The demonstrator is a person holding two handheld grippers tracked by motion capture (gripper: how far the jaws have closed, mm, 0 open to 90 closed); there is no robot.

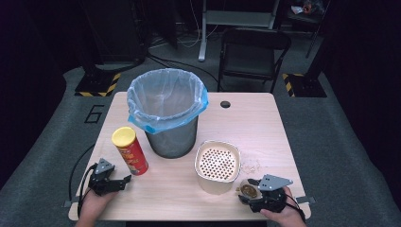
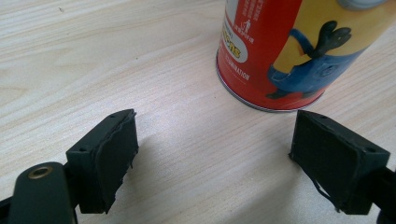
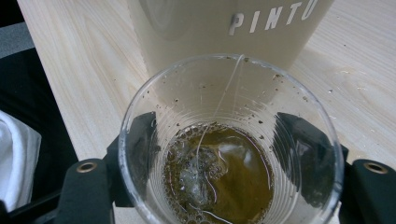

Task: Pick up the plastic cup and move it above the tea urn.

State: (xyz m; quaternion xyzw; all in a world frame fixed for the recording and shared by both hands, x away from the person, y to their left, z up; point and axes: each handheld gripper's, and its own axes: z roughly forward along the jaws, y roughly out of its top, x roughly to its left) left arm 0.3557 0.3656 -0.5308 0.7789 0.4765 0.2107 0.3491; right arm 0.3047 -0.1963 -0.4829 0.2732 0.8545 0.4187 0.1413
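Right gripper (image 3: 224,154) clasps a clear cup (image 3: 229,154) of brown liquid beside the strainer tub (image 3: 224,28) lettered "PINT"; left gripper (image 2: 212,154) gapes, empty, before the cartoon-printed red can (image 2: 285,51).

The left gripper (image 1: 124,180) lies low near the table's front edge, its hand (image 1: 94,204) behind it, jaws standing apart with nothing between them. The right gripper (image 1: 247,190), held in the right hand (image 1: 283,213), has its jaws closed around a cup

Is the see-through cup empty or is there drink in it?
Not empty: the cup has brownish liquid with bubbles at its bottom, mostly unfilled.
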